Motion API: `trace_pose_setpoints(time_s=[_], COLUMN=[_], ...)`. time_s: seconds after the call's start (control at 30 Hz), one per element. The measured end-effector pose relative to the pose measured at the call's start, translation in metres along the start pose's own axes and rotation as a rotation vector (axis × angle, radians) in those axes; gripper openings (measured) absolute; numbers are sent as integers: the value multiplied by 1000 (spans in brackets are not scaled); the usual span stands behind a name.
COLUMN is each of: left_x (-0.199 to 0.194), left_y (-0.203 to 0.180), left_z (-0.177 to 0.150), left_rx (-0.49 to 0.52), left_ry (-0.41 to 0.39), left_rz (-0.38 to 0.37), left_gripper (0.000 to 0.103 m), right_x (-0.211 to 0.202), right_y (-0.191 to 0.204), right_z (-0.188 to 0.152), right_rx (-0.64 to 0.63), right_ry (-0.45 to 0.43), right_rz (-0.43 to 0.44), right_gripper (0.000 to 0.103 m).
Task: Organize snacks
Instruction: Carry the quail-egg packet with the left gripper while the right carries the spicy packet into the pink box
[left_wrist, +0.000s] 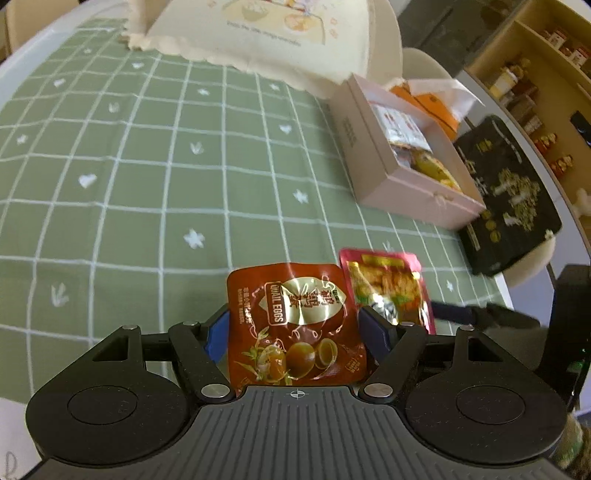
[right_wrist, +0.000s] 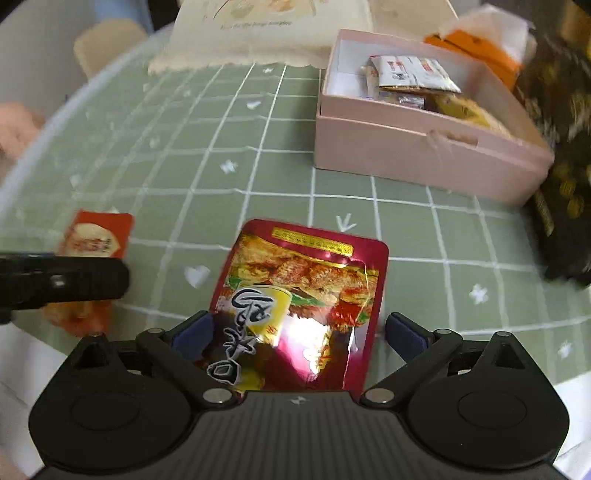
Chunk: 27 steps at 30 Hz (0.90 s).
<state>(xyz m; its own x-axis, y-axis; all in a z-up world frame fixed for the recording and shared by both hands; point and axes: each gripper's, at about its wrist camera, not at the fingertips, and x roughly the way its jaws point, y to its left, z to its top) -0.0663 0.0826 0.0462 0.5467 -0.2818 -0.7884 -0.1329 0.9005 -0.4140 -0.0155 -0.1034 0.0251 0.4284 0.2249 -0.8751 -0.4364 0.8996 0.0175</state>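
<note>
2 loose snack pkts (left_wrist: 295, 321) (right_wrist: 303, 314), 1 pink box (left_wrist: 373, 155)

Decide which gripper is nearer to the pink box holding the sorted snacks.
Right, probably. The right gripper, straddling the magenta packet, faces the pink box just ahead. The left gripper, around the quail egg packet, sits further off to its left.

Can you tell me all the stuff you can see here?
Quail egg packet: one, brown-red, between the left gripper's fingers.
Magenta packet: one, shiny, between the right gripper's fingers.
Box: one, pink, open, on the tablecloth, snacks inside.
Tablecloth: one, green with white grid.
Cream bag: one, far side of the table.
Black bag: one, gold print, beside the box.
Shelf: one, wooden, background, small items.
Left gripper: black, blue pads.
Right gripper: black, blue pads.
</note>
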Motion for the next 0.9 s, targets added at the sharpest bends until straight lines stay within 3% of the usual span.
trace_pose_setpoints(time_s=[0.27,0.57,0.7,0.73,0.9], left_x=[17,21,21,22,27], left_y=[-23,-24,-27,-27,-35], left_z=[-9,-17,-17,-17,-18], left_rx=[49,47,48,46,69], left_ry=[67,107,112,113,131], left_rz=[-64,-54,-56,-60,-82], left_gripper=[77,78,78,78,78], right_x=[-17,3,-5,-8,-40], right_y=[-57,-49,-51,-52,-60], right_z=[-32,-8,-5,-7,-24], right_rx=[38,-113,-106,-101,-72], right_ry=[-37,-127,-92,-94,-109], right_rz=[1,87,92,97,108], right_gripper=[100,101,88,80,74])
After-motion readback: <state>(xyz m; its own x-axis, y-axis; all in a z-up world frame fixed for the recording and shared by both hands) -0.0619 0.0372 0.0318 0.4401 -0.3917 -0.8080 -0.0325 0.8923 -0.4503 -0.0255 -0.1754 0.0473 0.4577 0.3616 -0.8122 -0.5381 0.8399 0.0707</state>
